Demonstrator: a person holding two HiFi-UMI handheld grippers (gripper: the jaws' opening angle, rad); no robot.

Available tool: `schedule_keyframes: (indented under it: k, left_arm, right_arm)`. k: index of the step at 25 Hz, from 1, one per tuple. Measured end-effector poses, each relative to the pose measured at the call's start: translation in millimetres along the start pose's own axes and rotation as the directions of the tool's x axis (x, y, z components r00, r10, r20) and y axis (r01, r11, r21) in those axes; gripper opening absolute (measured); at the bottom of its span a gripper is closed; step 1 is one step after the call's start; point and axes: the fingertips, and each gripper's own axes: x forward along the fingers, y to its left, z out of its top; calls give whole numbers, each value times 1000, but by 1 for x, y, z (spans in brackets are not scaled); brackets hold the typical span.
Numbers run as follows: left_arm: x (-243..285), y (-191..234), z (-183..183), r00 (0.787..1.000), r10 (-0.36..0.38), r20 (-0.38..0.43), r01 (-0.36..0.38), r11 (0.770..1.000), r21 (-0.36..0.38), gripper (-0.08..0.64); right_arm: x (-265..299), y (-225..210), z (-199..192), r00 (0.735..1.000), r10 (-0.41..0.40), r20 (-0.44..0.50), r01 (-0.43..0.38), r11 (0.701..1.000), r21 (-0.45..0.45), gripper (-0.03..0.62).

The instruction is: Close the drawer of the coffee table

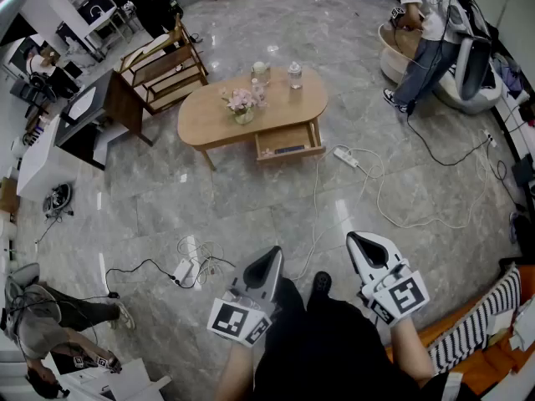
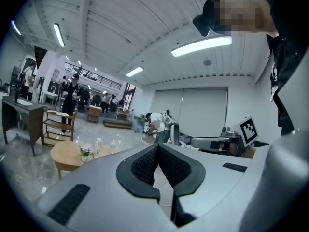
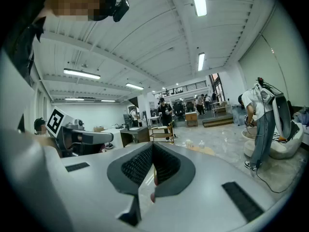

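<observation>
An oval wooden coffee table (image 1: 209, 115) stands far ahead on the marble floor, its drawer (image 1: 288, 141) pulled out at the near side with a dark flat item inside. On top sit a flower vase (image 1: 242, 104) and two bottles. The same table (image 2: 67, 154) shows small at the left of the left gripper view. My left gripper (image 1: 273, 253) and right gripper (image 1: 352, 237) are held close to my body, far from the table, both shut and empty. The left gripper (image 2: 157, 146) and right gripper (image 3: 152, 144) each show their tips touching.
A power strip (image 1: 345, 156) and white cables trail across the floor between me and the table. Another strip with cords (image 1: 184, 269) lies at the near left. A wooden rack (image 1: 163, 65) and dark desk (image 1: 96, 111) stand left of the table. A person (image 1: 422, 40) bends over a white tub at the right.
</observation>
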Motion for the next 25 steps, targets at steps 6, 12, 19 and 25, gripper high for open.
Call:
schedule_keyframes:
  k: [6,12,19,25]
  left_arm:
    - [1,-7,-6,1000,1,-5,-1,1000,4,12]
    - [0,-16,-9,1000,13,-23,-13,1000,13,12]
    - [-2,-16,-18,999,27,-42,-27,1000,5,12]
    - [6,5,-21,997,25,-67,-25,1000,5,12]
  right_arm:
    - [-5,1,-5,1000,10,0,-10,1000,-13,11]
    - [-12,0,-6,999,31,19,-31,999,12,11]
    - [-15,-11,-13,999,8,34,-9,999,36,11]
    - [3,-24,-21,1000,-13,-1,13,998,54,12]
